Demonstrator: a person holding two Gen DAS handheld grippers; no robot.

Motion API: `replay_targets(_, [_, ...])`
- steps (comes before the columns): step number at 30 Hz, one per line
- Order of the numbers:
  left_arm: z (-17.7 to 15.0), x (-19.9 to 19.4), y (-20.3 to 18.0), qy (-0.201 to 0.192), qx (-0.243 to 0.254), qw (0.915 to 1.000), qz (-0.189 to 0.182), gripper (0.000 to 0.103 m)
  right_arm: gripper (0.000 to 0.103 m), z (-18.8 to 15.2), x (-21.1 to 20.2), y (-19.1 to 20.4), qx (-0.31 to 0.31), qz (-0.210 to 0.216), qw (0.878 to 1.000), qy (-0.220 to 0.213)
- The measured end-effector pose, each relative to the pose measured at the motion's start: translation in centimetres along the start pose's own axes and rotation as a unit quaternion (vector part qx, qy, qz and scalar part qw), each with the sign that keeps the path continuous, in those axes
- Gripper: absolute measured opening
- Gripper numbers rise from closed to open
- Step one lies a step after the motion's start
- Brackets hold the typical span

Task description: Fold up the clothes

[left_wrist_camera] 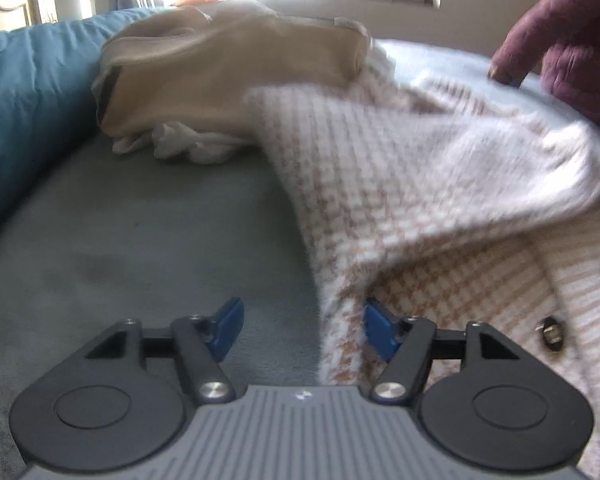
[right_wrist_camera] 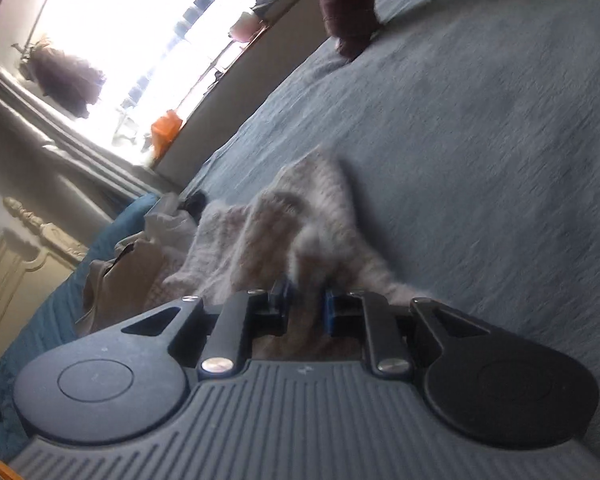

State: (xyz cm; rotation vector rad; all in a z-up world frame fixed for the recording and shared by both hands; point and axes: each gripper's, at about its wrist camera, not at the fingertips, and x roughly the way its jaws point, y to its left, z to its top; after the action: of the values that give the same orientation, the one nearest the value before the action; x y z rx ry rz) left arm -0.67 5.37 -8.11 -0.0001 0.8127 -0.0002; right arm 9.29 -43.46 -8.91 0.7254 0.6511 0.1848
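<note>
A: What is seen nearest in the left wrist view?

B: The left gripper [left_wrist_camera: 302, 330] is seen with its blue pads [left_wrist_camera: 230, 326] set well apart; nothing is pressed between them; the hem of a cream-and-tan checked knit cardigan [left_wrist_camera: 400, 168] is draped just against the right pad, and a metal button [left_wrist_camera: 551, 330] is seen on its front band.

A: And the right gripper?

B: The right gripper [right_wrist_camera: 306, 312] is seen with its jaws drawn nearly together and clamped on a bunch of the same cardigan [right_wrist_camera: 284, 220]; the fabric is lifted from the grey bedcover [right_wrist_camera: 480, 140] and blurred.

A: What is seen farther off?

B: Beyond the cardigan, a beige garment [left_wrist_camera: 228, 60] is heaped on white cloth [left_wrist_camera: 188, 144], beside a blue quilt [left_wrist_camera: 28, 92]; a purple quilted sleeve [left_wrist_camera: 572, 36] is seen at the right edge; a bright window [right_wrist_camera: 140, 32] and an orange object [right_wrist_camera: 166, 132] on the sill are seen behind.

A: Can any writing be read?

B: None can be read; only a small pale mark [left_wrist_camera: 302, 395] is seen on the left gripper's ribbed body, too small to be made out.
</note>
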Motion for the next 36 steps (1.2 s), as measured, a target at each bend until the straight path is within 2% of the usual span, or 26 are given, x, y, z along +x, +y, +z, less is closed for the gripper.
replay_targets(3, [0.9, -1.8, 0.7, -0.069, 0.007, 0.9976, 0.008, 0.076, 0.018, 1.3, -2.1, 1.1, -0.073, -0.055, 0.994, -0.064])
replay_targets(4, [1.6, -1.5, 0.5, -0.081, 0.014, 0.9964, 0.018, 0.077, 0.018, 1.6, -2.5, 2.0, -0.102, -0.063, 0.990, -0.080])
replay_targets(6, [3.4, 0.0, -0.4, -0.094, 0.022, 0.9950, 0.025, 0.076, 0.018, 1.4, -2.4, 4.8, -0.177, -0.049, 0.979, -0.090])
replay_targets(7, [4.1, 1.0, -1.0, -0.104, 0.027, 0.9940, 0.019, 0.075, 0.018, 1.0, -1.9, 6.8, -0.222, -0.040, 0.970, -0.087])
replay_targets(9, [4.9, 3.2, -2.9, -0.109, 0.058, 0.9922, 0.014, 0.075, 0.018, -0.6, -0.7, 10.7, -0.317, -0.015, 0.945, -0.082])
replay_targets(11, [4.6, 6.1, -4.9, -0.085, 0.097, 0.9913, 0.024, 0.076, 0.015, -2.4, 0.8, 13.0, -0.390, 0.007, 0.919, -0.060])
replay_targets(12, [3.9, 7.5, -5.7, -0.072, 0.110, 0.9906, 0.039, 0.077, 0.015, -3.2, 2.0, 13.3, -0.413, 0.006, 0.909, -0.046])
replay_targets(14, [2.7, 8.6, -6.3, -0.094, 0.108, 0.9881, 0.057, 0.081, 0.014, -4.4, 4.8, 11.4, -0.433, -0.022, 0.901, 0.004])
replay_targets(15, [2.7, 8.6, -6.2, -0.098, 0.108, 0.9877, 0.056, 0.081, 0.013, -4.7, 6.5, 9.5, -0.432, -0.040, 0.900, 0.039])
replay_targets(17, [3.2, 8.3, -5.8, -0.093, 0.107, 0.9886, 0.049, 0.082, 0.012, -4.4, 7.2, 6.7, -0.415, -0.006, 0.909, 0.043])
replay_targets(20, [3.8, 6.9, -5.8, -0.109, 0.129, 0.9838, 0.060, 0.079, 0.012, -3.2, 6.5, 7.5, -0.405, -0.011, 0.913, 0.055])
replay_targets(23, [4.4, 5.5, -5.8, -0.145, 0.138, 0.9789, 0.045, 0.080, 0.013, -3.1, 3.6, 8.8, -0.412, 0.003, 0.911, 0.023])
replay_targets(25, [5.3, 6.8, -6.3, -0.120, 0.145, 0.9805, 0.057, 0.080, 0.013, -3.3, 2.7, 8.7, -0.418, -0.013, 0.908, 0.013])
replay_targets(26, [5.8, 8.3, -6.5, -0.092, 0.146, 0.9824, 0.071, 0.082, 0.013, -3.4, 2.5, 8.6, -0.422, -0.025, 0.906, 0.010])
replay_targets(27, [6.1, 9.9, -6.3, -0.066, 0.138, 0.9852, 0.076, 0.085, 0.013, -3.4, 3.3, 8.2, -0.421, -0.047, 0.906, 0.024])
replay_targets(28, [6.4, 10.9, -5.7, -0.060, 0.116, 0.9887, 0.073, 0.092, 0.013, -3.3, 4.9, 7.0, -0.409, -0.060, 0.909, 0.049])
replay_targets(29, [6.7, 11.5, -5.0, -0.060, 0.090, 0.9919, 0.067, 0.097, 0.013, -3.2, 5.7, 5.7, -0.391, -0.048, 0.917, 0.053])
replay_targets(30, [7.2, 11.7, -4.4, -0.052, 0.068, 0.9945, 0.059, 0.097, 0.014, -2.9, 5.8, 5.3, -0.379, -0.038, 0.923, 0.049])
replay_targets(32, [7.7, 11.2, -3.5, -0.050, 0.035, 0.9972, 0.043, 0.092, 0.014, -2.5, 5.6, 6.3, -0.376, -0.051, 0.924, 0.053])
replay_targets(34, [8.0, 10.4, -3.2, -0.062, 0.029, 0.9968, 0.041, 0.086, 0.015, -2.3, 4.7, 7.8, -0.384, -0.054, 0.921, 0.044])
replay_targets(36, [8.1, 9.5, -2.6, -0.088, 0.024, 0.9952, 0.036, 0.085, 0.015, -2.4, 3.7, 9.1, -0.391, -0.026, 0.919, 0.035])
